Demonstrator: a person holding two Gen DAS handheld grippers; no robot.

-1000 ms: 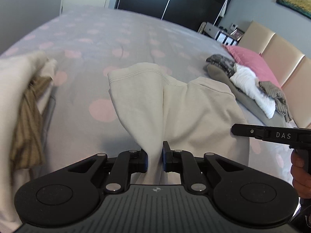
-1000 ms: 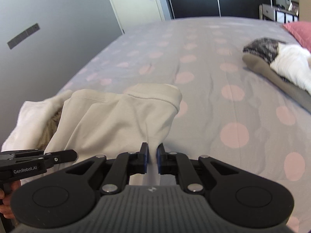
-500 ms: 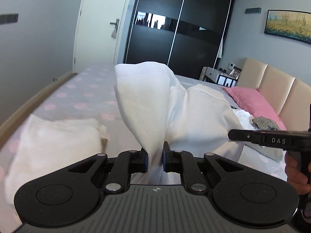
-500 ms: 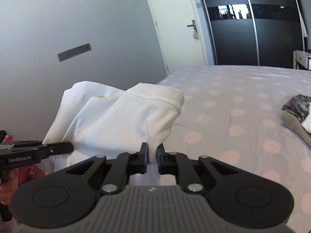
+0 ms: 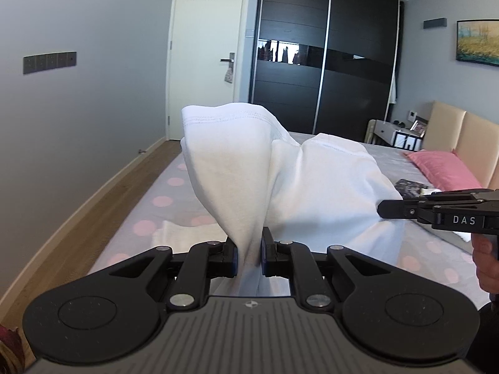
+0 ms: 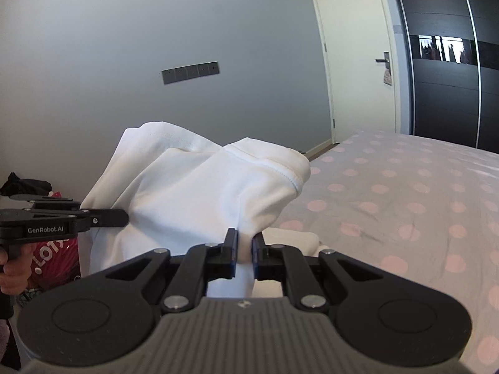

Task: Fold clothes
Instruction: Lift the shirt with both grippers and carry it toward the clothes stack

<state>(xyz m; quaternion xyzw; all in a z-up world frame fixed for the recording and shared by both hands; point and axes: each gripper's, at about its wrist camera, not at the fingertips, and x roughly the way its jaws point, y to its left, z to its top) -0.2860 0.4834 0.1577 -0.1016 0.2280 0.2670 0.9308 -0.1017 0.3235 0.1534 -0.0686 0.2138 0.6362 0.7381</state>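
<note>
Left tool (image 5: 249,257): black plastic fingers clamped on a bunched fold of the white garment (image 5: 237,180); cloth fills the narrow gap between the pads.
Right tool (image 6: 244,257): matte black, likewise pinched tight on a gathered fold of the same garment (image 6: 199,193).
Garment: soft, thick white knit with a double-stitched hem along its top edge; it hangs in the air between the two tools, above the near edge of the bed, draped in rounded, sagging folds.
Bed (image 6: 405,205): smooth grey sheet printed with pale pink round dots, a few faint creases.
Folded cloth (image 5: 190,233): flat cream piece lying on the bed under the raised garment, near the bed's left edge.
Pillow (image 5: 446,168): pink, glossy, at the head of the bed against a padded beige headboard (image 5: 467,140).
Hands: a hand (image 5: 486,265) grips the right tool's handle; another hand (image 6: 14,271) grips the left tool's.
Wardrobe (image 5: 324,62): dark, glossy sliding doors.
Floor (image 5: 103,199): wood planks beside the bed.
</note>
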